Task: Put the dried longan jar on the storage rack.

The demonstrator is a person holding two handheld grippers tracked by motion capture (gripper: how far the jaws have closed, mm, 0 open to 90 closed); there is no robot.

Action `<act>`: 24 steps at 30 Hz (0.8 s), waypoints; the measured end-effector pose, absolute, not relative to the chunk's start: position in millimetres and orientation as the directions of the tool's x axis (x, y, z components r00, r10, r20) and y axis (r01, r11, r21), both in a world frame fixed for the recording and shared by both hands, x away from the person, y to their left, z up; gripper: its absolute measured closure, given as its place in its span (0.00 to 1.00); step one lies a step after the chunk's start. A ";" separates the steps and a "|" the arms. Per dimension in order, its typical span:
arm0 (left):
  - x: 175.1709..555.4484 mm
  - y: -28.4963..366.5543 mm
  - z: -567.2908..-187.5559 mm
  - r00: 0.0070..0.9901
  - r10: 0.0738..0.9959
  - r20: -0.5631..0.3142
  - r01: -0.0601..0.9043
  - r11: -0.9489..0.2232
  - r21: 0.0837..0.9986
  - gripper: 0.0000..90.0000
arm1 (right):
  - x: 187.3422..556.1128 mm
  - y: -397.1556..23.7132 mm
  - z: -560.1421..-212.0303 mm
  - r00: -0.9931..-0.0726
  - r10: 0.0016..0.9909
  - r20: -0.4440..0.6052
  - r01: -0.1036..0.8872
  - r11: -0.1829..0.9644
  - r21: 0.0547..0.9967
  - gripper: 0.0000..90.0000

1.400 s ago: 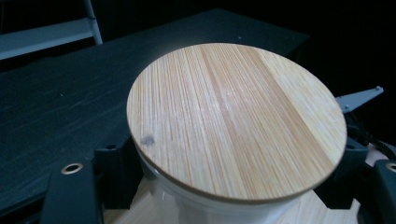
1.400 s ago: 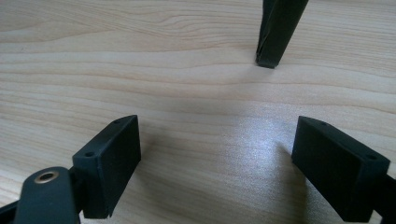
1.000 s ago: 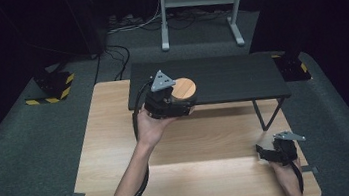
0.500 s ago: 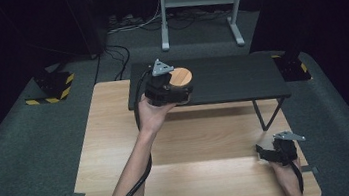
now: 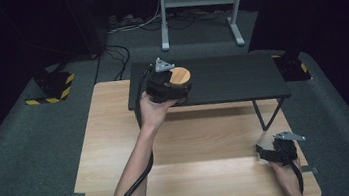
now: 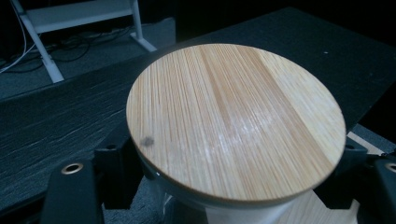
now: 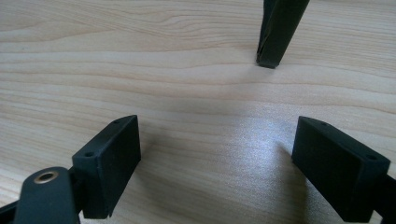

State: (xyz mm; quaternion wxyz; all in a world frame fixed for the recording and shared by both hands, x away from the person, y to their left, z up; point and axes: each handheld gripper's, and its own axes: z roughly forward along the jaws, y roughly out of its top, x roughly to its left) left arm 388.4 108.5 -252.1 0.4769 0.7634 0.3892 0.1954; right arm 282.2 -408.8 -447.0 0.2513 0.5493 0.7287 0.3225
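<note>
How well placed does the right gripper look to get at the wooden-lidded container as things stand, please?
Probably not well: the right gripper sits open at the table's near corner, while the wooden-lidded container is across at the black shelf, clamped in the left gripper.

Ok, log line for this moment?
left gripper: shut on wooden-lidded container, at black shelf | right gripper: open, idle over table

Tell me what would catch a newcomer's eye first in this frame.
Most striking is the round bamboo-topped lid clamped between the left gripper's jaws, held up at the near left edge of the black raised shelf. Next comes the right gripper, jaws wide open with nothing between them, low over the light wooden table near its front right corner, facing one black shelf leg.
</note>
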 end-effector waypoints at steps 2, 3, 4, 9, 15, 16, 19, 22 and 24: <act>389.1 108.6 -251.6 0.619 0.782 -0.075 0.411 -0.241 0.879 0.28 | 282.2 -408.2 -447.1 -0.272 0.962 -0.016 0.637 0.193 0.746 0.17; 389.3 108.3 -251.5 0.619 0.782 -0.071 0.409 -0.244 0.879 0.28 | 282.2 -407.8 -447.1 -0.272 0.962 -0.018 0.637 0.195 0.746 0.17; 389.4 107.8 -251.5 0.620 0.782 -0.065 0.407 -0.249 0.879 0.28 | 282.2 -407.4 -447.0 -0.272 0.962 -0.020 0.637 0.196 0.745 0.17; 387.9 106.1 -254.5 0.622 0.782 -0.047 0.389 -0.256 0.885 0.28 | 282.0 -406.8 -447.1 -0.271 0.962 -0.019 0.637 0.194 0.746 0.17; 385.7 106.5 -258.3 0.618 0.785 -0.049 0.380 -0.244 0.892 0.28 | 281.8 -407.1 -447.1 -0.272 0.962 -0.016 0.637 0.193 0.746 0.17; 385.3 106.7 -259.0 0.618 0.785 -0.050 0.379 -0.242 0.893 0.27 | 281.7 -407.4 -447.2 -0.272 0.962 -0.015 0.637 0.192 0.747 0.17; 385.1 108.4 -261.9 0.618 0.783 -0.063 0.378 -0.226 0.898 0.27 | 281.7 -408.4 -447.3 -0.273 0.962 -0.010 0.637 0.188 0.748 0.17; 389.1 113.0 -264.6 0.629 0.771 -0.102 0.393 -0.202 0.897 0.21 | 281.7 -408.8 -447.3 -0.273 0.962 -0.008 0.637 0.187 0.748 0.17; 389.5 114.1 -265.4 0.632 0.766 -0.115 0.400 -0.196 0.895 0.14 | 281.7 -408.8 -447.3 -0.273 0.962 -0.008 0.637 0.187 0.748 0.17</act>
